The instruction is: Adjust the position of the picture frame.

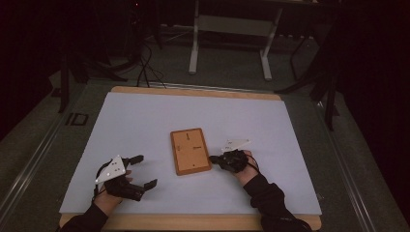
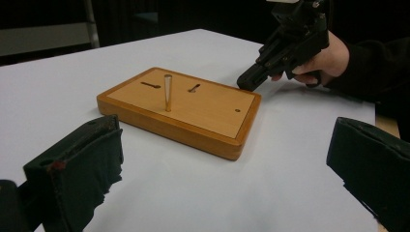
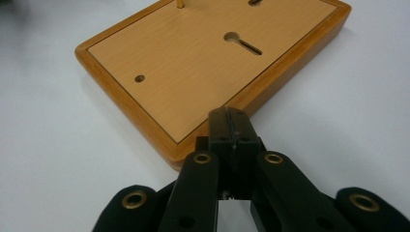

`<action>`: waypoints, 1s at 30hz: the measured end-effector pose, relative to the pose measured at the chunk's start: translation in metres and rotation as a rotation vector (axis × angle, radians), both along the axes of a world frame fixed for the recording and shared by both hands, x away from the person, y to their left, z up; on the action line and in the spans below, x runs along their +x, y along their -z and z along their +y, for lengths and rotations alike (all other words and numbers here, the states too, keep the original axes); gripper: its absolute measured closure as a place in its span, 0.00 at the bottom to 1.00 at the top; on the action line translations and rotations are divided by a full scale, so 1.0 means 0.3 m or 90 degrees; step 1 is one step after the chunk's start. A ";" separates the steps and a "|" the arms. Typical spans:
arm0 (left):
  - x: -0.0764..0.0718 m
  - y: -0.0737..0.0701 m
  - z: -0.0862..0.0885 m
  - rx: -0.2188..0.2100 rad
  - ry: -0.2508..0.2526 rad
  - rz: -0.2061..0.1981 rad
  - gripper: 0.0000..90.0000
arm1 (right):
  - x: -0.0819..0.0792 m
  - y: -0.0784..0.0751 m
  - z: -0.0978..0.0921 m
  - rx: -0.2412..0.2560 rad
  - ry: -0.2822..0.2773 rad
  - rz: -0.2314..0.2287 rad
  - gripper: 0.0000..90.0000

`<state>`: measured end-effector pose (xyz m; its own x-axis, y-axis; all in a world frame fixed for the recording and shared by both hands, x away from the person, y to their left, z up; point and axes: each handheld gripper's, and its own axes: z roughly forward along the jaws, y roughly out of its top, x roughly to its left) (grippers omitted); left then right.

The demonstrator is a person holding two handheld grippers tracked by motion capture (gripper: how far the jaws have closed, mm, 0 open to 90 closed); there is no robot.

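The wooden board (image 1: 190, 151) lies flat near the middle of the white table cover (image 1: 145, 121), its long side running from 12 to 6 o'clock in the high view. A thin brass peg (image 2: 168, 92) stands upright in the board, seen in the left gripper view, with two keyhole-shaped slots (image 2: 151, 85) beside it and a small round hole (image 2: 237, 110) toward one corner. The right gripper (image 1: 213, 158) sits at about 3 o'clock of the board, its tip at the board's edge near the lower right corner; in the right gripper view its jaws are pressed together with nothing between them, the tip meeting the board's rim or just above it, though actual contact cannot be told. The left gripper (image 1: 145, 170) rests on the cover at about 8 o'clock of the board, well apart from it, its jaws spread wide and empty. A hand (image 1: 107, 199) in a dark sleeve holds each gripper from the near edge of the table.
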<state>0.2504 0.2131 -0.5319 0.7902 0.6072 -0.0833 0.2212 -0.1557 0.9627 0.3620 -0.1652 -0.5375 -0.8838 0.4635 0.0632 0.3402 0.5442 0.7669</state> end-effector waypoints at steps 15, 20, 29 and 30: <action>-0.001 0.001 -0.001 0.000 0.001 0.001 0.00 | -0.016 -0.004 0.068 0.003 -0.037 0.003 1.00; -0.001 0.000 -0.001 0.000 0.001 0.000 0.00 | -0.018 -0.004 0.087 0.001 -0.045 0.003 1.00; -0.001 0.001 -0.002 0.001 0.001 0.000 0.00 | -0.019 -0.003 0.125 0.005 -0.059 0.004 1.00; -0.001 0.001 -0.002 0.001 0.002 0.000 0.00 | -0.020 -0.004 0.131 0.006 -0.060 0.005 1.00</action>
